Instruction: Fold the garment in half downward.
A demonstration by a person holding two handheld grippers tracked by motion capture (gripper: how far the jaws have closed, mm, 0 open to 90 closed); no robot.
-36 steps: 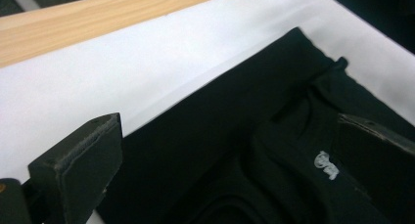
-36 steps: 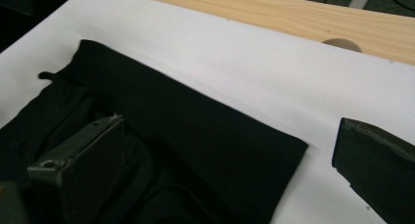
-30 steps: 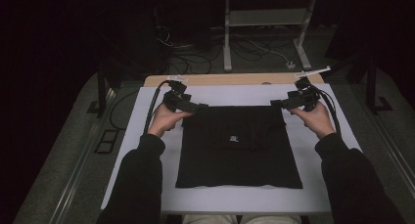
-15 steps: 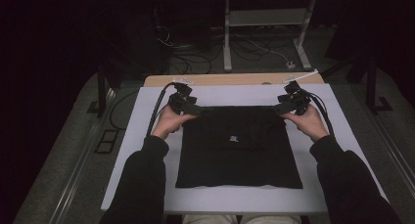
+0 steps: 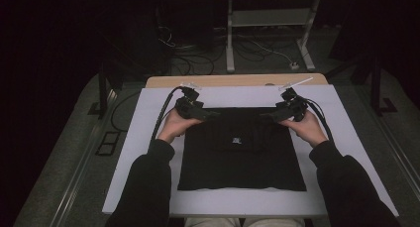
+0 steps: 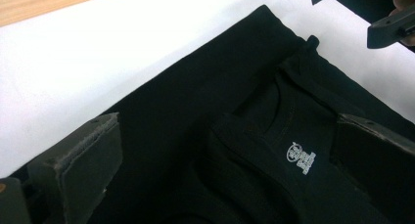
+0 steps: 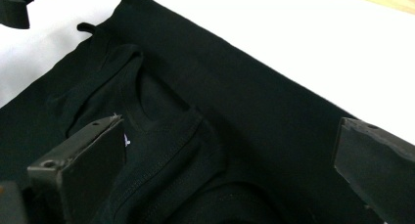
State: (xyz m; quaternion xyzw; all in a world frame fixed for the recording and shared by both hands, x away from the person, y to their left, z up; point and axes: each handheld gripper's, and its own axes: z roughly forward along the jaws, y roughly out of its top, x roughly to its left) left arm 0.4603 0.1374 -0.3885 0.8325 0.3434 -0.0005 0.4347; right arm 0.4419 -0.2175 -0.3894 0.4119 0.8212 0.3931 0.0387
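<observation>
**Both sets of fingers spread over the far edge of the shirt**

Nearest me, my dark sleeves come in from six o'clock. Ahead lies the folded black cotton T-shirt [image 5: 241, 150], flat on the white sheet [image 5: 143, 177] covering the desk, its collar and small white neck label [image 6: 301, 159] showing at its centre. My left gripper [image 5: 198, 109] sits at about eleven o'clock, over the shirt's far left corner, fingers [image 6: 80, 168] spread wide with cloth lying between them, nothing pinched. My right gripper [image 5: 281, 112] mirrors it at one o'clock, over the far right corner, fingers [image 7: 80, 160] likewise spread apart above the fabric near the collar. Past the shirt at twelve o'clock, the white sheet gives way to a strip of bare light wooden desk edge [image 5: 233, 81], then cables on the grey floor [image 5: 74, 138].
</observation>
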